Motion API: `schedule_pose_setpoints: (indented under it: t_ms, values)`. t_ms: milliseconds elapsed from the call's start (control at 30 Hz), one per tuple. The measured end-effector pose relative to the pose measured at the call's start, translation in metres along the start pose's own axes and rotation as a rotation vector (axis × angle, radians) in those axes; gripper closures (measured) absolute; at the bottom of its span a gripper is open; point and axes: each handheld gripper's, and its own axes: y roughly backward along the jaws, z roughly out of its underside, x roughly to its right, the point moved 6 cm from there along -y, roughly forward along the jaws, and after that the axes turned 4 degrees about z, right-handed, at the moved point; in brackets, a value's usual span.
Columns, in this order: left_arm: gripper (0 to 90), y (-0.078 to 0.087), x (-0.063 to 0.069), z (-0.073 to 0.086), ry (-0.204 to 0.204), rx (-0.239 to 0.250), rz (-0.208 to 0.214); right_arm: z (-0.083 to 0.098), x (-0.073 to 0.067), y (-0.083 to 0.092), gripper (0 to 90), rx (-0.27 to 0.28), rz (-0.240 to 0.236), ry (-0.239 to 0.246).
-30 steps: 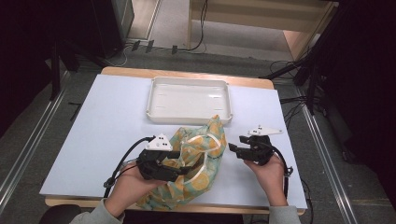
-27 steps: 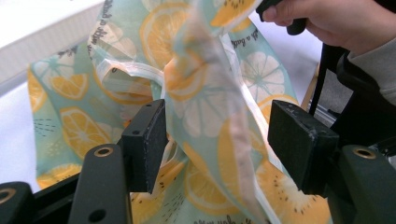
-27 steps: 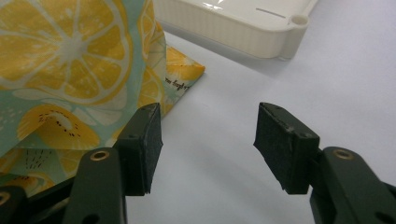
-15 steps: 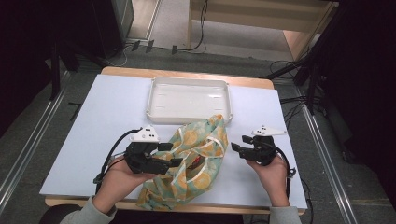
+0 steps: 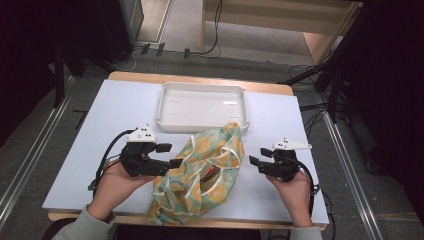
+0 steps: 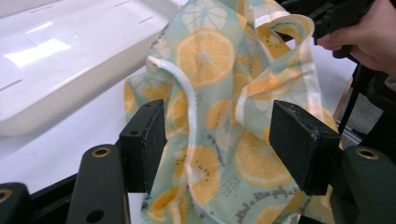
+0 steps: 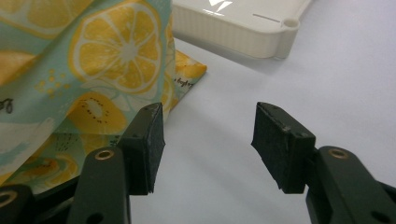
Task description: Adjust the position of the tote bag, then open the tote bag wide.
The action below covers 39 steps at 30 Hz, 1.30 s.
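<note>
While you hold both tools low over the near half of the surface (image 5: pixel 100 130), the lemon-print cloth bag (image 5: pixel 207 175) lies crumpled between them, its far corner touching the white tray (image 5: pixel 202 102) that sits toward the far edge. Your left hand-held gripper (image 5: pixel 170 156) stands at the bag's left side, jaws apart; fabric lies between the pads in the left gripper view, and neither pad visibly presses it. Your right hand-held gripper (image 5: pixel 256 161) stands just beside the bag's right edge. Its jaws stand wide, having just been closing slightly, with bare surface between them.
</note>
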Motion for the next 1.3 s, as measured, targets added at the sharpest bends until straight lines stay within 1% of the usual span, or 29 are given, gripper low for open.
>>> schedule_pose_setpoints:
  t_ms: [100, 167, 200, 300, 400, 433, 500, 567, 600, 700, 800, 900, 1000, 1067, 1200, 1300]
  values:
    - [36.7, 0.001, -0.006, 0.001, 0.009, 0.005, -0.004, 0.001, -0.001, 0.001, 46.1, 0.000, -0.005, 0.001]
    - [36.7, 0.002, -0.011, 0.003, 0.015, 0.004, -0.004, 0.000, -0.002, 0.002, 46.4, -0.001, -0.021, -0.010]
    - [36.6, 0.002, -0.013, 0.004, 0.013, 0.002, -0.001, 0.000, -0.002, 0.002, 47.0, -0.001, -0.029, -0.012]
    - [36.5, 0.001, -0.020, 0.007, 0.027, 0.006, 0.003, 0.000, -0.002, 0.003, 47.9, 0.004, -0.038, -0.011]
    - [36.5, 0.000, -0.028, 0.010, 0.041, 0.001, 0.013, 0.000, -0.003, 0.005, 48.7, 0.003, -0.046, -0.017]
    - [36.5, -0.001, -0.030, 0.011, 0.050, 0.005, 0.020, 0.000, -0.004, 0.005, 48.7, 0.000, -0.047, -0.026]
    - [36.5, -0.002, -0.034, 0.013, 0.057, 0.003, 0.021, 0.001, -0.004, 0.006, 49.0, -0.005, -0.056, -0.030]
    - [36.6, -0.002, -0.039, 0.016, 0.071, 0.001, 0.030, 0.001, -0.006, 0.007, 49.9, -0.006, -0.059, -0.031]
    - [36.6, -0.003, -0.041, 0.017, 0.082, 0.007, 0.037, 0.000, -0.008, 0.007, 50.4, -0.003, -0.068, -0.031]
    - [36.7, -0.004, -0.046, 0.020, 0.094, 0.008, 0.042, 0.000, -0.012, 0.009, 51.8, -0.014, -0.089, -0.045]
    - [36.8, -0.006, -0.052, 0.024, 0.098, 0.006, 0.043, -0.003, -0.016, 0.013, 52.5, -0.014, -0.100, -0.044]
    - [37.0, -0.008, -0.055, 0.027, 0.104, 0.004, 0.044, -0.005, -0.018, 0.017, 53.1, -0.008, -0.108, -0.051]
    - [37.1, -0.010, -0.058, 0.029, 0.105, -0.006, 0.050, -0.007, -0.019, 0.020, 53.2, -0.004, -0.111, -0.041]
    - [37.1, -0.011, -0.058, 0.030, 0.104, -0.010, 0.052, -0.008, -0.021, 0.021, 53.3, -0.012, -0.111, -0.044]
    - [37.1, -0.013, -0.057, 0.030, 0.104, -0.019, 0.058, -0.011, -0.022, 0.023, 53.8, -0.026, -0.103, -0.034]
    - [37.1, -0.015, -0.055, 0.030, 0.097, -0.027, 0.066, -0.014, -0.025, 0.027, 54.2, -0.028, -0.110, -0.030]
